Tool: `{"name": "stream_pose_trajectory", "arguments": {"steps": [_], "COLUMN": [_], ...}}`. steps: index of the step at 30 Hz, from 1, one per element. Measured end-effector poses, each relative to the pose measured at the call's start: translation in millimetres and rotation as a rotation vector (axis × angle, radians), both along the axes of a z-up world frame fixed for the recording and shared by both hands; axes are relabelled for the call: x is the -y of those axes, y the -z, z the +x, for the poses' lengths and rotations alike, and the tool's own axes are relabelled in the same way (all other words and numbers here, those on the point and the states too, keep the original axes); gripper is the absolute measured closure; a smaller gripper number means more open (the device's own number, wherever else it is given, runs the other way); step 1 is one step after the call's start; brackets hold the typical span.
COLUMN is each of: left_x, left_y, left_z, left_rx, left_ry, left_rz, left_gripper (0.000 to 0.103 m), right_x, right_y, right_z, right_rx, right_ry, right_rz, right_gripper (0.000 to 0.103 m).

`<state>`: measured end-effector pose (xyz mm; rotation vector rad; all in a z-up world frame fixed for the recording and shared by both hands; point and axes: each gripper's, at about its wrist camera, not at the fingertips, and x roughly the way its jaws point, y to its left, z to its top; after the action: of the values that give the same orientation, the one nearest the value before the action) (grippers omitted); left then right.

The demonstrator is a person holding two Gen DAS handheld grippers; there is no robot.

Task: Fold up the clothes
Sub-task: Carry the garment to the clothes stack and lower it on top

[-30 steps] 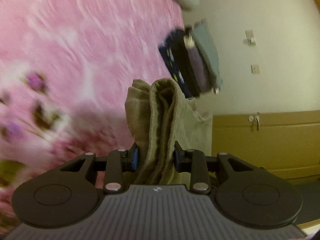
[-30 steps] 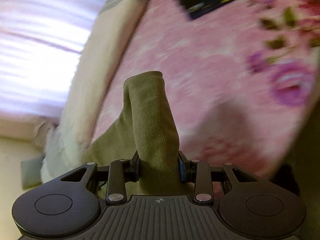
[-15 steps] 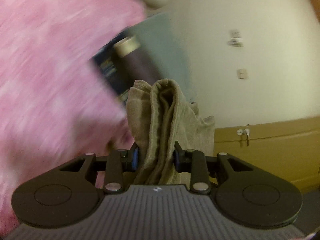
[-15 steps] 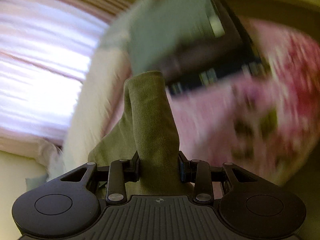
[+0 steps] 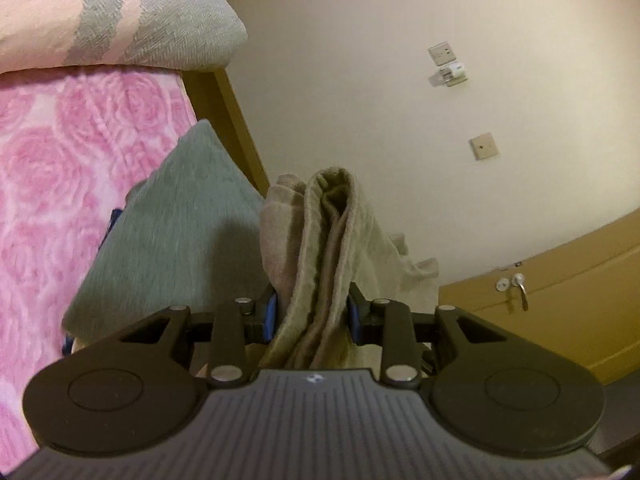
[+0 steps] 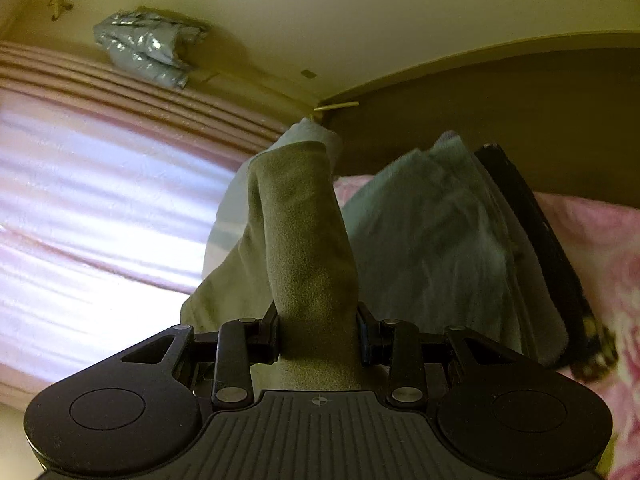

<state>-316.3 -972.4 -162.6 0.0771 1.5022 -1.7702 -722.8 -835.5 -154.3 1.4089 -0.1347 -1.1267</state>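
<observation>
Left gripper: my left gripper [image 5: 312, 316] is clamped on a thick bunch of the olive-tan garment [image 5: 324, 248], whose folds stand up out of the jaws toward 12 o'clock.
Right gripper: my right gripper [image 6: 318, 332] pinches another bundled part of the same olive cloth [image 6: 304, 240], which rises toward 12 o'clock and trails off toward 8 o'clock.
Garment's place: it hangs between my two grippers, lifted off the bed.
Folded stack: a grey-green folded piece [image 5: 168, 232] lies at 10 o'clock of my left gripper, on the pink rose-patterned bedspread [image 5: 52, 184]. From the right wrist, grey-green cloth [image 6: 432, 240] sits at 1 o'clock with a dark item [image 6: 536, 248] beside it at 2 o'clock; it is probably the same stack, but blur leaves me unsure.
Pillow: a pink-and-grey striped pillow [image 5: 120, 12] sits at 11 o'clock.
Surroundings: wall plates [image 5: 442, 54] at 1 o'clock, a yellow cabinet [image 5: 560, 304] at 3 o'clock, and bright curtains [image 6: 100, 208] at 9 o'clock from the right wrist.
</observation>
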Motion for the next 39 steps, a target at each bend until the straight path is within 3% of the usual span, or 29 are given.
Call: {"name": "stream_pose_trajectory", "arguments": {"steps": [3, 4, 5, 7, 10, 15, 16, 17, 18, 22, 24, 29, 35, 39], "left_x": [25.3, 32.8, 37.3, 42.4, 39.5, 44.1, 46.5, 49.8, 53.4, 63.6, 63.0, 60.5, 31.4, -3.2], "left_y": [19.4, 26.9, 32.5, 41.4, 31.1, -0.4, -1.0, -0.2, 4.1, 32.2, 45.2, 59.8, 8.2, -7.7], "left_z": [-1.7, -0.2, 3.5, 13.8, 23.2, -22.8, -35.9, -48.4, -56.8, -70.6, -65.7, -54.2, -58.3, -61.5], "left_rx": [0.028, 0.044, 0.059, 0.087, 0.118, 0.236, 0.259, 0.283, 0.308, 0.375, 0.378, 0.357, 0.48, 0.483], "left_ry": [-0.003, -0.015, -0.039, -0.107, -0.165, -0.047, -0.021, 0.003, 0.012, 0.005, -0.008, -0.03, -0.013, 0.032], "left_rz": [0.041, 0.071, 0.096, 0.139, 0.072, -0.105, -0.133, -0.158, -0.167, -0.164, -0.171, -0.174, -0.222, -0.204], "left_gripper": [0.07, 0.07, 0.07, 0.07, 0.071, 0.084, 0.084, 0.084, 0.084, 0.09, 0.1, 0.1, 0.097, 0.097], "right_x": [19.2, 23.2, 27.2, 33.1, 29.5, 34.7, 38.5, 43.1, 47.5, 58.5, 64.7, 66.4, 33.5, -6.1], "right_y": [13.9, 18.1, 22.2, 27.3, 12.6, -13.6, -15.9, -16.1, -13.5, 9.2, 25.4, 45.6, 3.9, -25.7], "right_z": [-3.3, -3.7, -3.7, -3.9, -4.8, 15.3, 22.9, 31.6, 39.6, 61.2, 62.7, 46.2, 21.7, 35.0], "right_rx": [0.001, -0.022, -0.056, -0.147, -0.31, -0.585, -0.635, -0.685, -0.719, -0.815, -0.825, -0.742, -0.686, -0.704], "right_ry": [0.015, 0.019, 0.019, 0.026, 0.028, 0.018, 0.003, -0.021, -0.045, -0.096, -0.106, -0.108, -0.064, -0.123], "right_rz": [0.032, 0.051, 0.07, 0.1, 0.011, -0.129, -0.15, -0.163, -0.173, -0.192, -0.168, -0.147, -0.159, -0.179], "right_gripper": [0.068, 0.063, 0.051, 0.048, 0.048, 0.049, 0.051, 0.065, 0.072, 0.074, 0.074, 0.074, 0.074, 0.074]}}
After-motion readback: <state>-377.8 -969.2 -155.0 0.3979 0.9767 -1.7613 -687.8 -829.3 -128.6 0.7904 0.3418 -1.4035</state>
